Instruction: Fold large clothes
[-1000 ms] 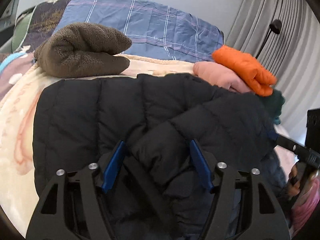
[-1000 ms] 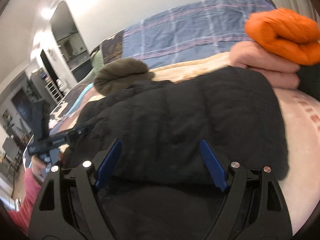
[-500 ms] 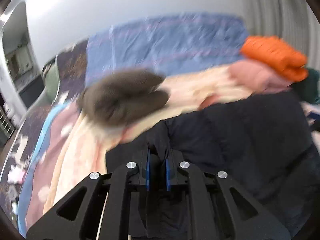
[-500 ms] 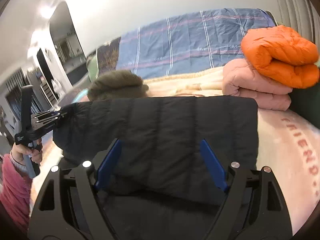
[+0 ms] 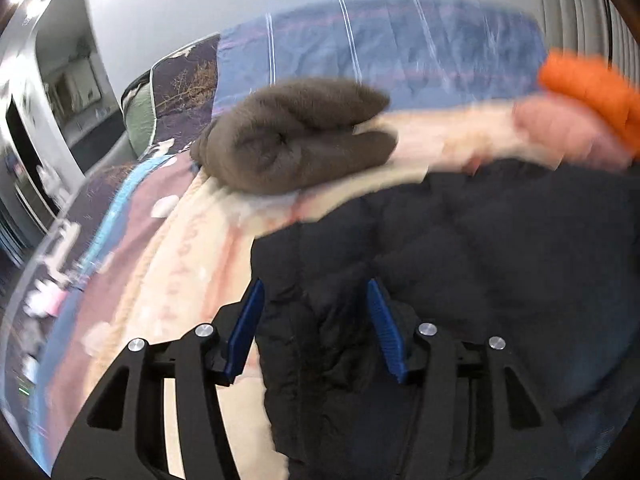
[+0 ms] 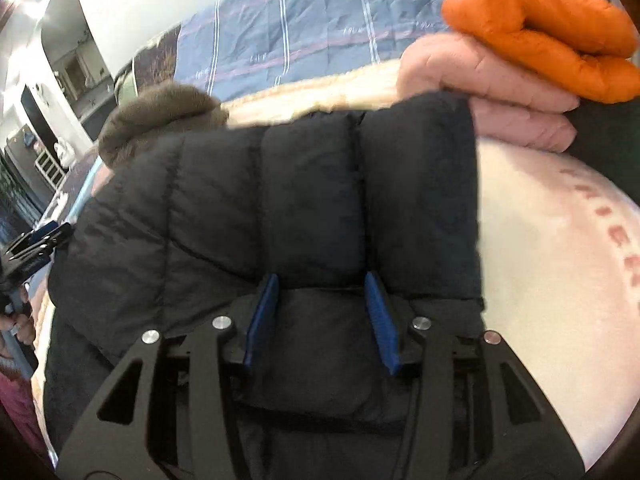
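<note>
A black puffer jacket lies folded on the cream blanket of a bed. My left gripper stands over the jacket's left edge. Its jaws are opening, and the edge sits loose between the blue pads. In the right wrist view the jacket fills the middle. My right gripper is pushed onto the near fold. Its jaws are closing with puffy fabric between them, and I see no pinch. The left gripper shows at the left edge, held by a hand.
A rolled brown fleece lies behind the jacket on the left. An orange jacket is stacked on a pink one at the back right, beside a dark green garment. A blue plaid cover spans the headboard end.
The left gripper was shut on the jacket's edge half a second ago and now stands apart. The right gripper's jaws have narrowed, and it has moved forward and down onto the jacket.
</note>
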